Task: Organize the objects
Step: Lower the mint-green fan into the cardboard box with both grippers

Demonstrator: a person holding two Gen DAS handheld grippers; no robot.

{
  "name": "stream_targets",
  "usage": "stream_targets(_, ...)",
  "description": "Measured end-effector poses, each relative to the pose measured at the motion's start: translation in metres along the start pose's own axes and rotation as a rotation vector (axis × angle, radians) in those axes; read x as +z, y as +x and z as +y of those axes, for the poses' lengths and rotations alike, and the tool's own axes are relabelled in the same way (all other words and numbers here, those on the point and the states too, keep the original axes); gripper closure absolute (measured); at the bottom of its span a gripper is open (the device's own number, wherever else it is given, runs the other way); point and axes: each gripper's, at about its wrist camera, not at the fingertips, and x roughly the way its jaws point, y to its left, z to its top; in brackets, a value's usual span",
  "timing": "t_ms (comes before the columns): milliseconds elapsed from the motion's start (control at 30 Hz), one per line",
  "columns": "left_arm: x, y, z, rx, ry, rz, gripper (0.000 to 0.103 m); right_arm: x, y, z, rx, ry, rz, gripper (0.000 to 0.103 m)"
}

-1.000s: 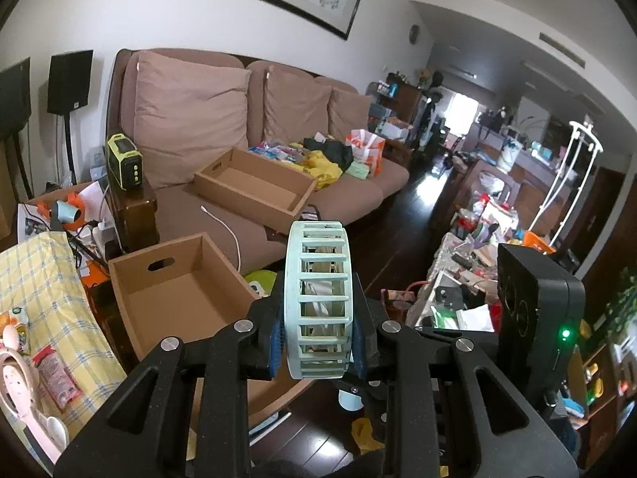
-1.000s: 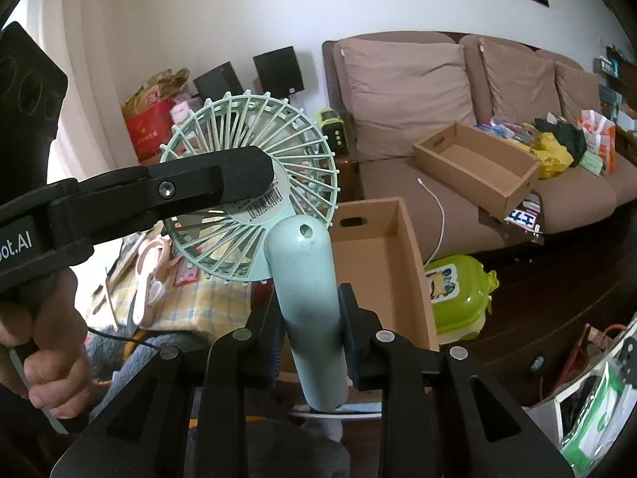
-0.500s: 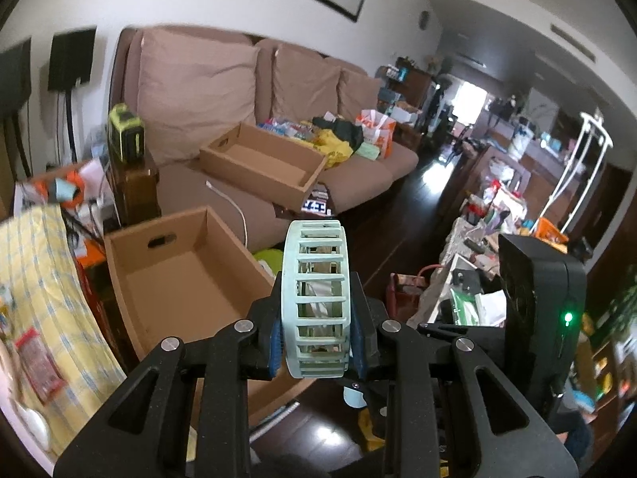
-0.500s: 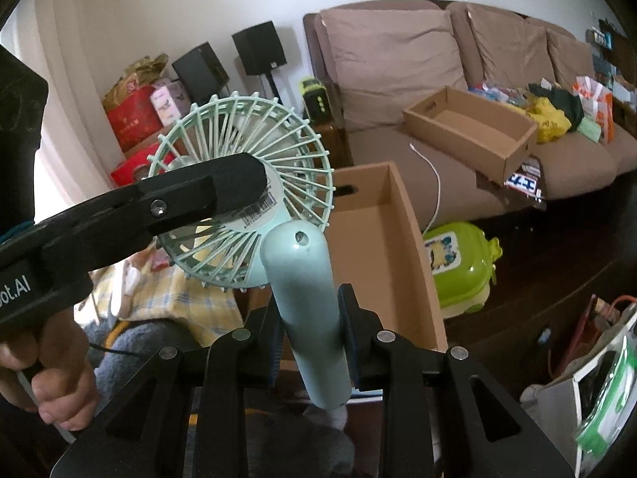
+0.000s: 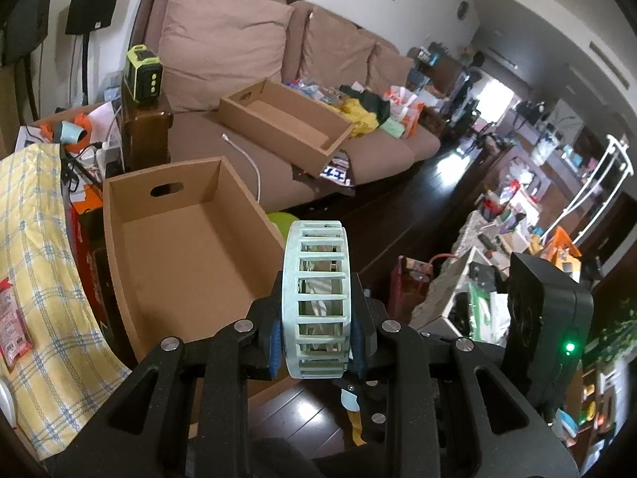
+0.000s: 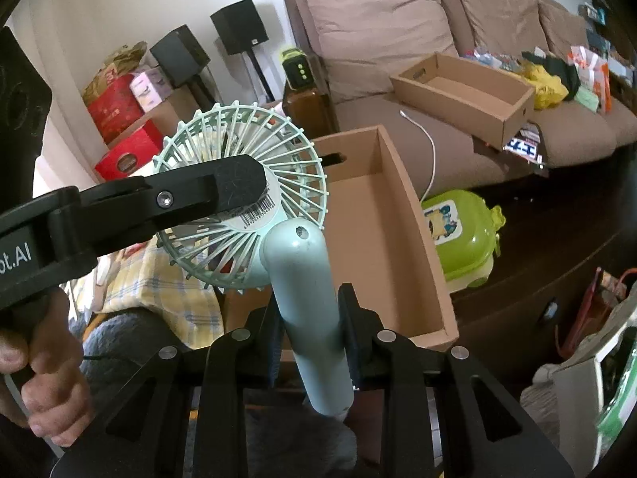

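A mint-green hand-held fan (image 6: 254, 207) is held by both grippers. My left gripper (image 5: 316, 342) is shut on the fan's round cage (image 5: 316, 298), seen edge-on. My right gripper (image 6: 310, 318) is shut on the fan's handle (image 6: 306, 302); the left gripper's finger (image 6: 191, 195) crosses the cage there. An open empty cardboard box (image 5: 175, 255) stands just beyond and below the fan, also in the right wrist view (image 6: 382, 231). A second, shallower cardboard box (image 5: 286, 123) lies on the brown sofa (image 5: 223, 40).
A yellow checked cloth (image 5: 36, 263) covers a surface at left. A green toy case (image 6: 462, 235) sits on the dark floor by the near box. A white cable (image 5: 251, 159) lies on the sofa seat. Clutter fills a table at right (image 5: 497, 247). Speakers (image 6: 239, 26) stand by the wall.
Both grippers have carried the fan forward and down toward the near cardboard box, which now looks larger. The grips on the fan are unchanged.
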Motion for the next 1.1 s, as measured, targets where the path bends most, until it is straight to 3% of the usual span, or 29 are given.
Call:
stream_targets(567,-0.010,0.029,0.023,0.045,-0.066,0.083,0.079,-0.013,0.035,-0.010,0.019,0.073,0.059,0.077)
stream_targets(1100,0.001,0.023,0.044,0.138,-0.065,0.019,0.078,0.014,0.068,0.002,0.084,0.056,0.033,0.076)
